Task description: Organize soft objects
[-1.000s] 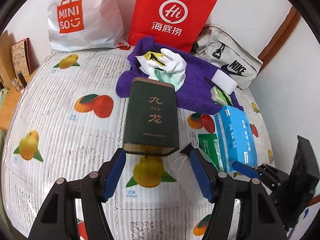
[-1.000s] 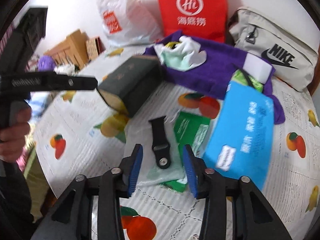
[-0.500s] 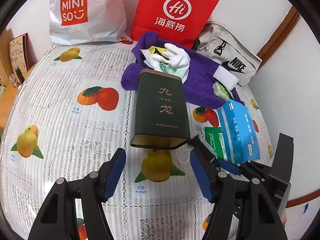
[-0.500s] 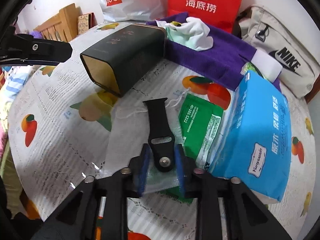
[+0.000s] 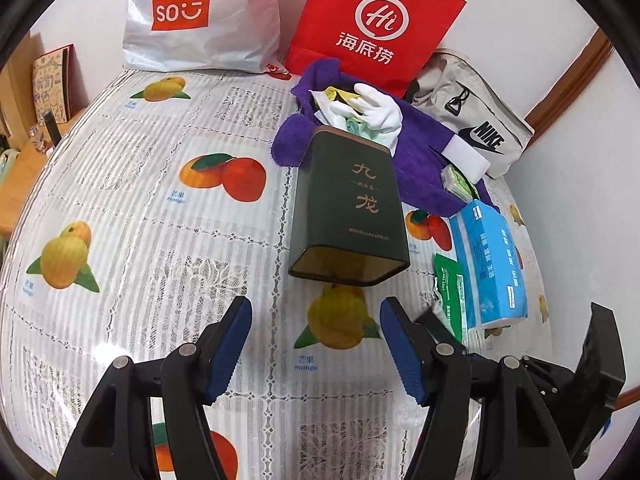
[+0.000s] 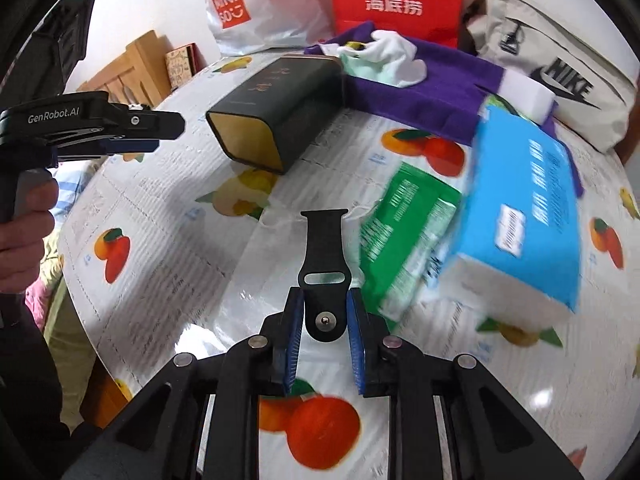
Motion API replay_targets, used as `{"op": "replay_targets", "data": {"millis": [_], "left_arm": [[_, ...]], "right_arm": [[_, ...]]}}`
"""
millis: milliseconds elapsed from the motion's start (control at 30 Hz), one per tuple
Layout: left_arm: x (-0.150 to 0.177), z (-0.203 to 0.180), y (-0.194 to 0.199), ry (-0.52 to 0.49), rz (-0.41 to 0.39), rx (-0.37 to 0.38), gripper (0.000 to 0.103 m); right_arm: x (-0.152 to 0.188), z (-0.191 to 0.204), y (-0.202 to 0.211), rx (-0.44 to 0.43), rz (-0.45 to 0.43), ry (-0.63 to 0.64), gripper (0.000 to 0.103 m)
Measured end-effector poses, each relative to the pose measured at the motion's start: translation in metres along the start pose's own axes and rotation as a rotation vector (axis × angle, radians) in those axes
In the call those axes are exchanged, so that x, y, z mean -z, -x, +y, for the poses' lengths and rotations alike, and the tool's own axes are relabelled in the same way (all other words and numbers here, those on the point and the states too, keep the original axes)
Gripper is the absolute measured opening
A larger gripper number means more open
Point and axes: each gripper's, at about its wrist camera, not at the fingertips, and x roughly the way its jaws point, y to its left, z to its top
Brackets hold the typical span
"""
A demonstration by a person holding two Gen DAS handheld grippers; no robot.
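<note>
**Right tool clamped on the black strap; left tool held apart over the surface**

The right tool is seen closed on the near end of a black strap, its blue pads pressed against both sides of the rounded end that carries a metal stud. The jaws have just been closing, with the strap between them. The rest of the strap extends away from the tool, over a clear plastic sleeve lying on the surface.

Just right of the strap a green packet is found, and beyond it, further right, a blue tissue pack, blurred in the right wrist view.

The left tool is held with its jaws well apart and nothing between them, above a printed yellow fruit on the surface. Just beyond its fingertips a dark green tin lies on its side, its open mouth turned toward the tool.

At the far end of the tin a purple towel is spread, with white cloths heaped on it. A white shopping bag, a red bag and a grey pouch are placed at the far edge.
</note>
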Motion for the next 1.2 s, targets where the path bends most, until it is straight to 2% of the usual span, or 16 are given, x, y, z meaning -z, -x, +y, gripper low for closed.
{"op": "replay_targets", "data": {"millis": [267,333,367,400,467,533,567,600,700,867,1200], "left_arm": [[0.005,-0.007,-0.001,-0.018,0.008,0.006,0.064],[0.006,-0.007,0.0,-0.021,0.009,0.007,0.064],[0.007,-0.007,0.0,-0.021,0.008,0.006,0.064],[0.007,-0.006,0.001,-0.02,0.007,0.004,0.065],[0.007,-0.003,0.002,-0.013,0.005,-0.003,0.065],[0.007,0.001,0.002,-0.001,0.006,-0.006,0.065],[0.007,0.003,0.001,0.006,0.006,-0.008,0.065],[0.007,0.004,0.001,0.009,0.007,-0.01,0.065],[0.008,0.009,0.001,0.018,0.009,-0.011,0.064],[0.01,0.011,-0.001,0.02,0.015,-0.008,0.065],[0.017,-0.006,-0.01,-0.024,0.038,0.006,0.064]], "right_arm": [[0.015,-0.009,-0.006,-0.002,0.041,0.004,0.024],[0.01,-0.007,-0.007,-0.013,0.028,0.004,0.034],[0.007,-0.006,-0.007,-0.016,0.013,0.012,0.044],[0.005,-0.003,-0.008,-0.012,0.004,0.023,0.049],[-0.001,0.002,-0.013,0.017,-0.002,0.046,0.049],[-0.004,0.007,-0.02,0.031,0.01,0.07,0.038],[-0.005,0.01,-0.024,0.038,0.019,0.087,0.026],[-0.004,0.013,-0.027,0.049,0.023,0.107,0.024],[-0.003,0.017,-0.028,0.072,0.004,0.133,0.024],[-0.008,0.006,-0.007,-0.016,-0.053,0.052,0.024],[0.01,-0.012,0.02,0.018,-0.064,-0.019,0.024]]}}
